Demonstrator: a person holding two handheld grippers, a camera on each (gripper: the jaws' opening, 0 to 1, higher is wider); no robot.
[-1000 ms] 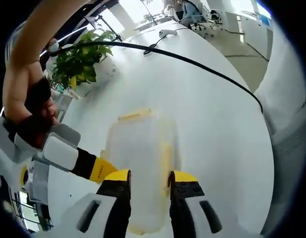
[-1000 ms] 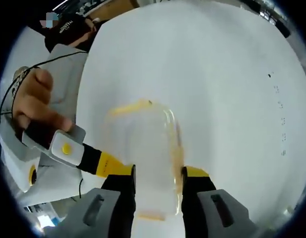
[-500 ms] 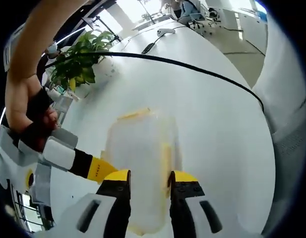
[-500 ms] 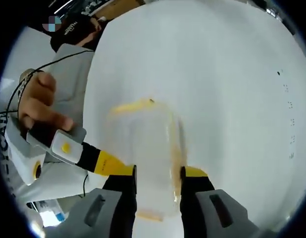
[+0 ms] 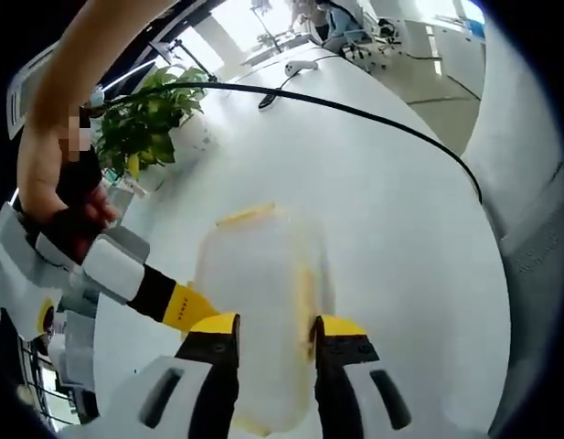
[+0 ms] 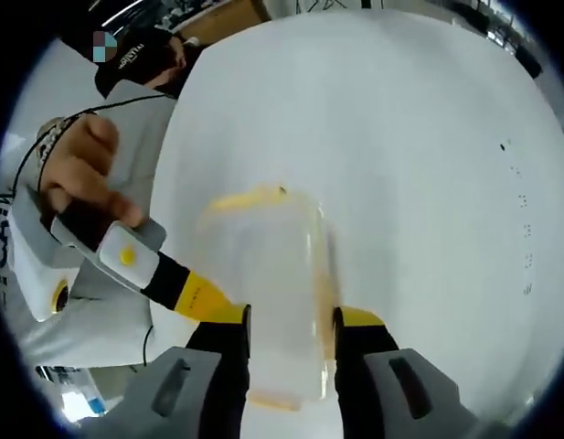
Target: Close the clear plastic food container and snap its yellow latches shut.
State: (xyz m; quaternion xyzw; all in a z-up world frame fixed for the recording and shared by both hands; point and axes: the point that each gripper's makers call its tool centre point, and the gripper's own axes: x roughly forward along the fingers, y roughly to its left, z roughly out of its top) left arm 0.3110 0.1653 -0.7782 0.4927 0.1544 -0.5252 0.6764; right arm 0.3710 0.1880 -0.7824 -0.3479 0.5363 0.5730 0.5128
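Observation:
The clear plastic container (image 5: pixel 259 274) lies on the white table with its lid on. One yellow latch (image 5: pixel 247 214) shows at its far end and a yellow strip (image 5: pixel 305 297) runs along its right side. My left gripper (image 5: pixel 274 334) sits over the near part of the lid, jaws a narrow gap apart, narrower than the box. In the right gripper view the same container (image 6: pixel 263 274) lies under my right gripper (image 6: pixel 291 329), which stands the same way, with a far yellow latch (image 6: pixel 250 198). The other gripper's yellow tip (image 5: pixel 186 311) (image 6: pixel 204 302) touches the container's left side in each view.
A black cable (image 5: pixel 355 114) crosses the round white table (image 5: pixel 400 238), and a potted plant (image 5: pixel 140 123) stands at its far left. A person's hand (image 6: pixel 76 183) holds the other gripper. The table edge (image 5: pixel 487 229) curves along the right.
Both cameras shifted a little. The container and both grippers keep the same places relative to each other; the jaw gaps look unchanged.

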